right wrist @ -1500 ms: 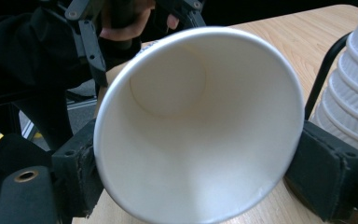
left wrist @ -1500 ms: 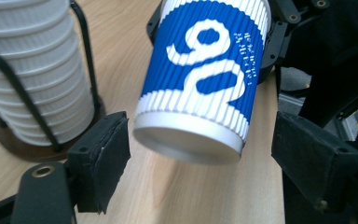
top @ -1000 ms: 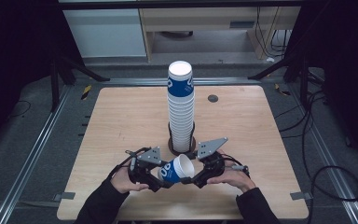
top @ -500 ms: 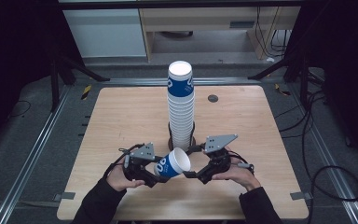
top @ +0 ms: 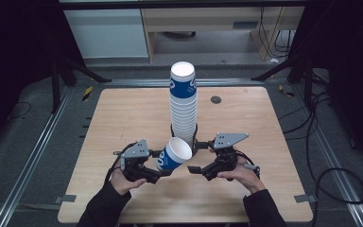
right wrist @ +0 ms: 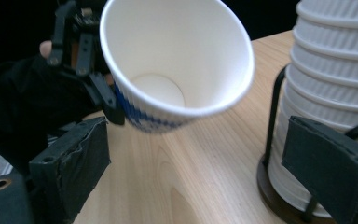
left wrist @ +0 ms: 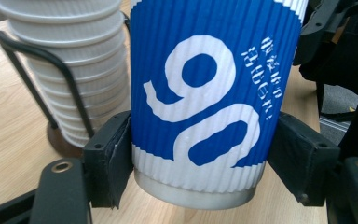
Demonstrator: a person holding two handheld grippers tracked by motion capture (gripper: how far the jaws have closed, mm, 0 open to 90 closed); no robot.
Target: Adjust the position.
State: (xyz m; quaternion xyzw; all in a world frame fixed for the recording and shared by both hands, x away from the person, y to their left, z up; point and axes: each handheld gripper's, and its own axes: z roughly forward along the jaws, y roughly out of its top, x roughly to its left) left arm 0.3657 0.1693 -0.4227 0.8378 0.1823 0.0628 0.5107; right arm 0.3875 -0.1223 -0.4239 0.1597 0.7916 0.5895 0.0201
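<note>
Paper cup (top: pixel 174 154), clamped near its base by left gripper (top: pixel 157 173) alone, right gripper (top: pixel 196 169) having just spread empty, could crumple or slip onto desk (top: pixel 123 118).

The paper cup (left wrist: pixel 205 107) has a ribbed blue-and-white matt sleeve and a smooth white inside, the stack of cups (top: pixel 183 111) is likewise ribbed paper in a black wire holder (left wrist: pixel 37 70), and the table (top: pixel 123 118) is pale matt wood.
</note>
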